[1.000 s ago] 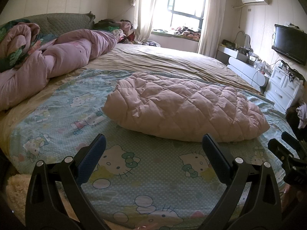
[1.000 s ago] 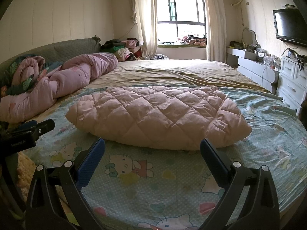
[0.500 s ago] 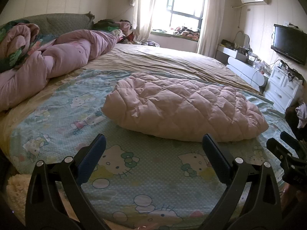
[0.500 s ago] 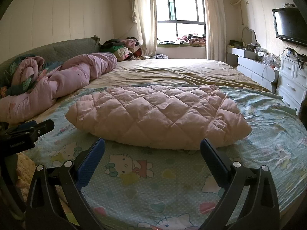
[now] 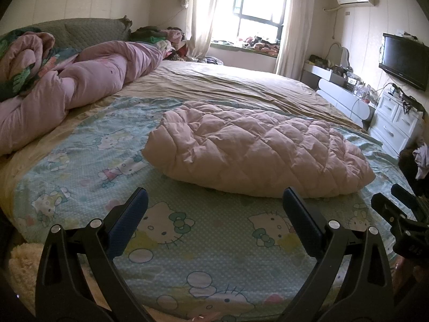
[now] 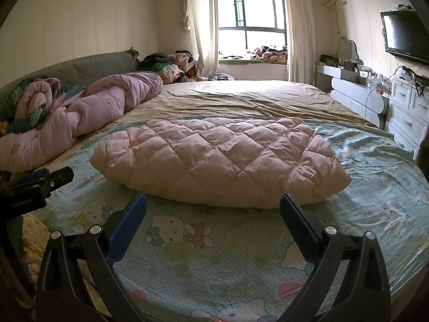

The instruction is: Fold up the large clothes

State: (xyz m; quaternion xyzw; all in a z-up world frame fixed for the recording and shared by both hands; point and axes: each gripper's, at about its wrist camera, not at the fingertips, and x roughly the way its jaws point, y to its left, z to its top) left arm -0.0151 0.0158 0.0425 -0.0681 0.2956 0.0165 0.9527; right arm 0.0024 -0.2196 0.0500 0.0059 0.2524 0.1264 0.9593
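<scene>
A pink quilted padded garment (image 5: 254, 150) lies folded into a puffy oblong on the cartoon-print sheet (image 5: 187, 230) of the bed; it also shows in the right wrist view (image 6: 219, 161). My left gripper (image 5: 214, 201) is open and empty, held just short of the garment's near edge. My right gripper (image 6: 213, 206) is open and empty, also just in front of the near edge. Each gripper shows at the side of the other's view: the right one (image 5: 396, 214), the left one (image 6: 40, 185).
A rolled pink duvet (image 6: 88, 115) lies along the bed's left side by the grey headboard (image 6: 93, 67). A tan sheet (image 6: 241, 96) covers the far half. White drawers (image 6: 407, 112), a TV (image 6: 405, 37) and a cluttered desk stand at the right.
Almost nothing: both views have shifted very slightly. The garment lies as it did and both grippers stay open.
</scene>
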